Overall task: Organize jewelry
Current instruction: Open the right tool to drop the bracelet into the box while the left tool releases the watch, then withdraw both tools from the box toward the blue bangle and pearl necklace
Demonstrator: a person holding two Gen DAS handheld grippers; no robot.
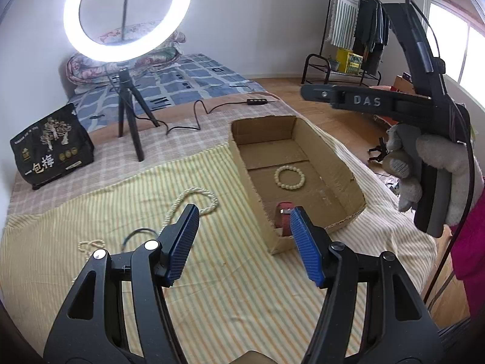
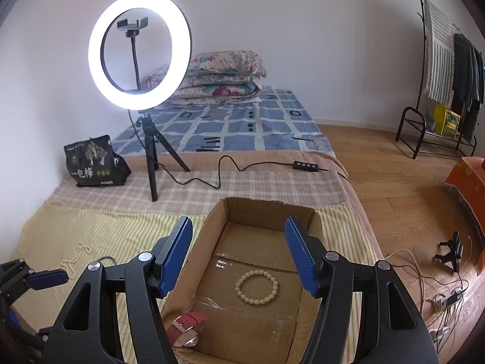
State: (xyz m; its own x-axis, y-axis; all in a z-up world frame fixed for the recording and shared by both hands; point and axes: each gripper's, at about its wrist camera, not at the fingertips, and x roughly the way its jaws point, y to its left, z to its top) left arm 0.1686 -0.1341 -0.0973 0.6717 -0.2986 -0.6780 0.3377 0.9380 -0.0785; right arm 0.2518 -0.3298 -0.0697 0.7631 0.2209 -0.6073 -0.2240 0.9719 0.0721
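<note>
An open cardboard box (image 1: 251,179) (image 2: 209,227) lies on the striped bedcover. Inside it are a cream bead bracelet (image 1: 289,176) (image 2: 257,286) and a red-strapped watch (image 1: 283,220) (image 2: 186,324). A long pearl necklace (image 1: 194,201) (image 2: 74,257) and a thin dark cord (image 1: 136,235) lie on the cover left of the box. My left gripper (image 1: 244,227) is open and empty, low over the cover by the box's near corner. My right gripper (image 2: 239,242) is open and empty above the box; its body also shows in the left wrist view (image 1: 363,101).
A lit ring light on a tripod (image 1: 130,115) (image 2: 151,157) stands behind the box, its cable and remote (image 2: 306,165) trailing right. A black snack bag (image 1: 51,147) (image 2: 94,162) sits far left. Folded quilts (image 2: 221,75), a clothes rack (image 2: 439,91) and floor cables (image 2: 442,297) lie beyond.
</note>
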